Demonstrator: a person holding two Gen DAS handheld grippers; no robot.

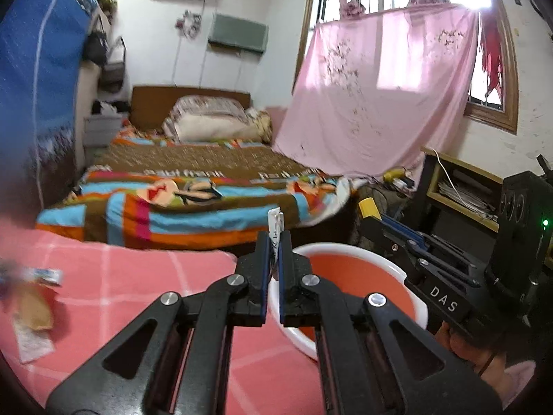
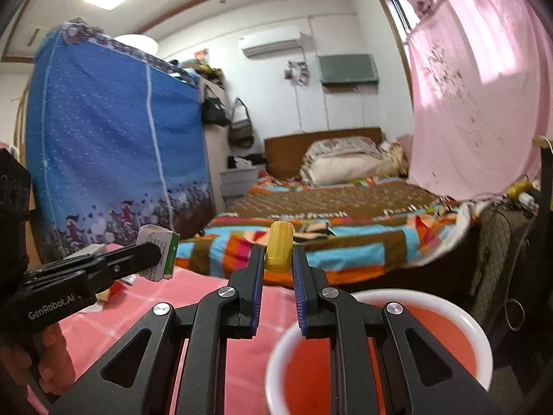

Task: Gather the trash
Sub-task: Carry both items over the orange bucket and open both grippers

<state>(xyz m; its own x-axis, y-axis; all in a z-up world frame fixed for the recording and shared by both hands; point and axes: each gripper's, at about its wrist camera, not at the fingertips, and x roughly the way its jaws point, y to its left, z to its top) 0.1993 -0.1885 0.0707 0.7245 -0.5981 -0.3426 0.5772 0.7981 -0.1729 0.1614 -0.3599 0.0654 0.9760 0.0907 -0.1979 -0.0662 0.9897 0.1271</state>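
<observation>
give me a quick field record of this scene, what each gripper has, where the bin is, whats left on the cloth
left gripper: shut on a small flattened carton, white with a green side
right gripper: shut on a yellow cap
bin: orange basin with white rim, just ahead of and below both grippers; nothing visible inside
surface: pink checked cloth
left on cloth: blurred paper scraps and wrappers at the left edge of the left wrist view
background: bed with striped patterned cover, blue fabric wardrobe, pink curtain
</observation>
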